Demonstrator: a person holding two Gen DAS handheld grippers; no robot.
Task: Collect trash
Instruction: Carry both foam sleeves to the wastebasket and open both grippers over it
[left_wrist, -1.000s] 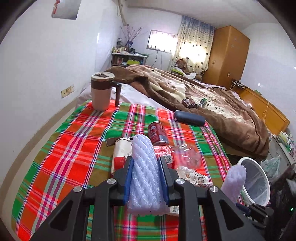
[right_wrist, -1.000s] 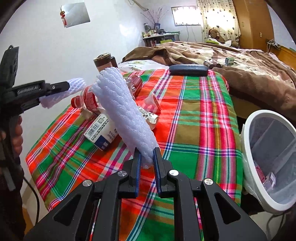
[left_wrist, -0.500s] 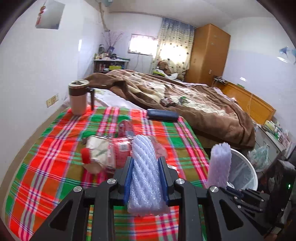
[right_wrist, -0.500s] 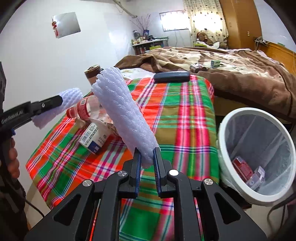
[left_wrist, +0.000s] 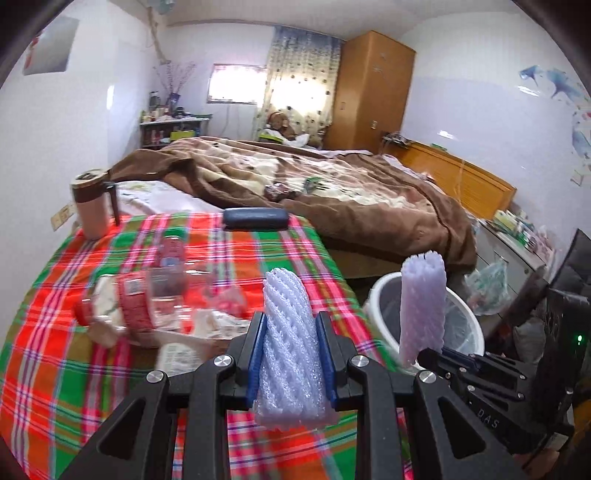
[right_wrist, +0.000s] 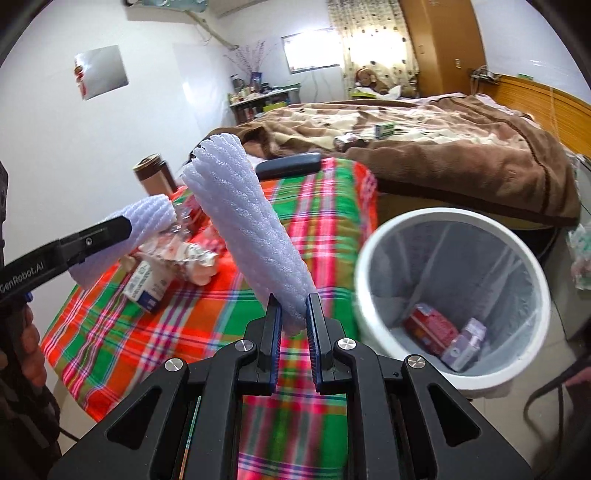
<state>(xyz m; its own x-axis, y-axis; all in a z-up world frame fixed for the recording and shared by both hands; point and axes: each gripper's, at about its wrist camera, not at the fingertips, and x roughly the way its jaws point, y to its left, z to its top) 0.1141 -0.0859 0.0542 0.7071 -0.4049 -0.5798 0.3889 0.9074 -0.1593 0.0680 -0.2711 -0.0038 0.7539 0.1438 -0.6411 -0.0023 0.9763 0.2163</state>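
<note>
Motion-blurred trash pile (left_wrist: 155, 310) on plaid cloth (left_wrist: 48, 373); bin's (right_wrist: 373, 266) far base hidden.

the room is lit brightly by daylight from the window (left_wrist: 236, 83) and the sunlit curtain (left_wrist: 299, 85), both blown out to white glare. straight lines are bowed by fisheye distortion, and the corners are darkened. motion blur is seen on the plaid tablecloth (right_wrist: 295, 229) (worst near the lower edge). shadows are kept soft.

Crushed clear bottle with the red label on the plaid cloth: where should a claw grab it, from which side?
Grip the bottle across its labelled mid-body, from above. It lies on its side, cap end left, with wrappers crowding its right side, so only the top looks clear.
</note>
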